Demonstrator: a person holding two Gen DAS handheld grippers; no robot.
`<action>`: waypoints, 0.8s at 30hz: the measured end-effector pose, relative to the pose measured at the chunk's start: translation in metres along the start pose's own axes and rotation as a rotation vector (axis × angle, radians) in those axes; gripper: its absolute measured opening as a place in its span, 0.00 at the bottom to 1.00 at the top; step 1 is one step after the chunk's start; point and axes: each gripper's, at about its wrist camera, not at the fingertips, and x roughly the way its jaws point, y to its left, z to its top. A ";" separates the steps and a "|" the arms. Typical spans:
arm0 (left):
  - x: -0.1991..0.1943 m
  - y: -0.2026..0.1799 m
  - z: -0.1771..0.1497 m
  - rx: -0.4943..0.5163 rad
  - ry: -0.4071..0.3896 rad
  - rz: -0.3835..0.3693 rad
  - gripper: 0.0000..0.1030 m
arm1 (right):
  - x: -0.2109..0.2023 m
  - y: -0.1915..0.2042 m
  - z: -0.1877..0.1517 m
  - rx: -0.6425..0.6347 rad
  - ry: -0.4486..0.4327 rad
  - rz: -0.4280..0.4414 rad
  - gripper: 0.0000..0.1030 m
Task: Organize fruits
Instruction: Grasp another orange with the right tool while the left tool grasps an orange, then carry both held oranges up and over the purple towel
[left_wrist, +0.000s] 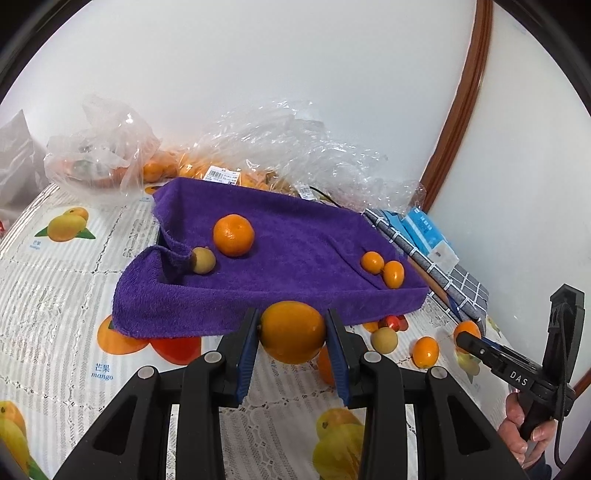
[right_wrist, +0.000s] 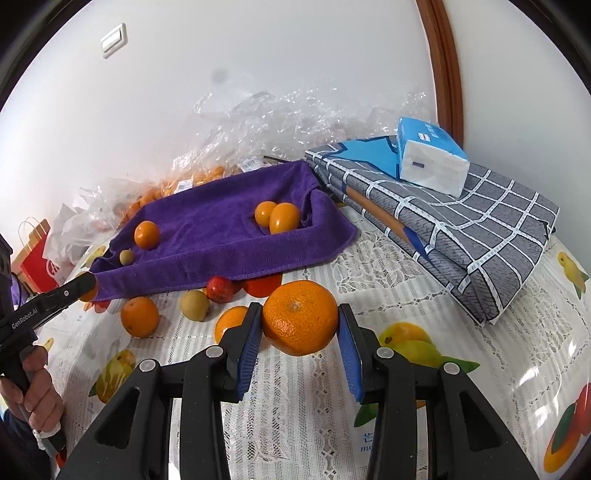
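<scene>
left gripper (left_wrist: 292, 328) clenched on smooth orange fruit (left_wrist: 292, 331); right gripper (right_wrist: 300, 325) clenched on mandarin (right_wrist: 300, 317). purple towel tray (left_wrist: 295, 236) seen at 12 o'clock from both jaws, near; left judged nearer. loose fruit (right_wrist: 139, 316) left on tablecloth (right_wrist: 303, 406).

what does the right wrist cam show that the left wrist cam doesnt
Only the right wrist view shows the wall switch, the red paper bag, and the mandarin clamped in the right gripper.

Only the left wrist view shows the smooth orange fruit held in the left gripper, and the white plastic bag.

Both show the purple towel tray holding four fruits, the loose fruit in front of it, the checked folded cloth and the tissue pack.
</scene>
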 end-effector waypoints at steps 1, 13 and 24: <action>-0.001 -0.001 0.000 0.005 -0.004 0.004 0.33 | -0.001 0.000 0.000 0.001 -0.003 0.001 0.39; -0.002 -0.001 0.002 -0.009 -0.014 0.026 0.33 | -0.008 -0.001 0.000 0.010 -0.038 -0.008 0.39; -0.013 0.003 0.004 -0.039 -0.050 0.007 0.33 | -0.009 -0.004 0.000 0.029 -0.048 -0.013 0.39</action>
